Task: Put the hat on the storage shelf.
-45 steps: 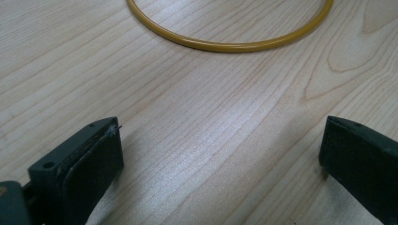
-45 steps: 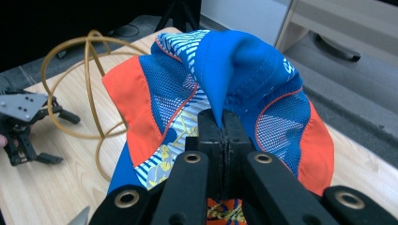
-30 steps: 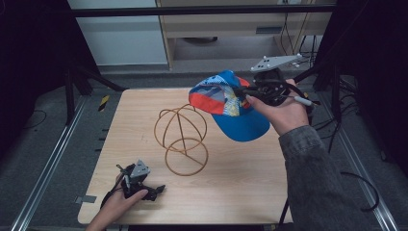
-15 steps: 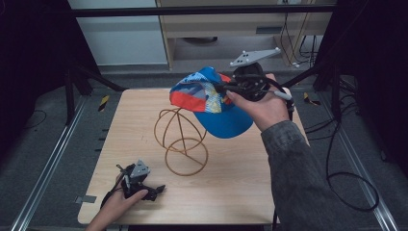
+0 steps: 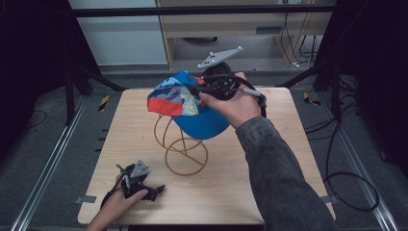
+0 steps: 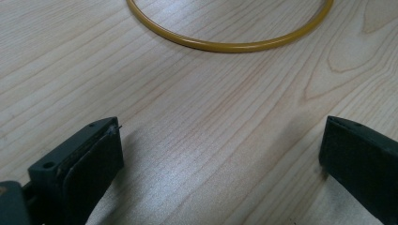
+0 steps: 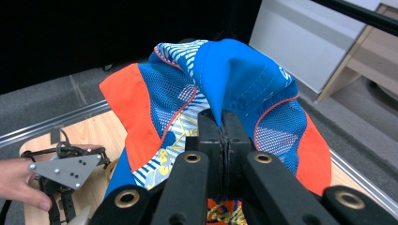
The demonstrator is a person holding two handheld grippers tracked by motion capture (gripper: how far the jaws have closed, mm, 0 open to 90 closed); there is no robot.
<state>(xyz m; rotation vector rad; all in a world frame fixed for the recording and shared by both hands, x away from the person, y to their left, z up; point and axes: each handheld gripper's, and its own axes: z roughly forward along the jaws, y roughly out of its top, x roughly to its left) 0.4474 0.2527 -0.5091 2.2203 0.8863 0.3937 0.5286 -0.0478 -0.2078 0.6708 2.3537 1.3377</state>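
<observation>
Cap (image 5: 192, 103) above wire stand (image 5: 180, 144)

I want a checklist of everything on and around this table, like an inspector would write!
Surface: wooden table, pale, bare at the front.
Job's things: colourful cap held above the gold wire stand.
Clutter: nothing seen.
Grippers: right gripper shut on the cap's blue fabric; left gripper open, resting low on the table.
Cables: black cable looping on the floor at right.
Surroundings: grey floor, metal rail, cabinet behind.
</observation>
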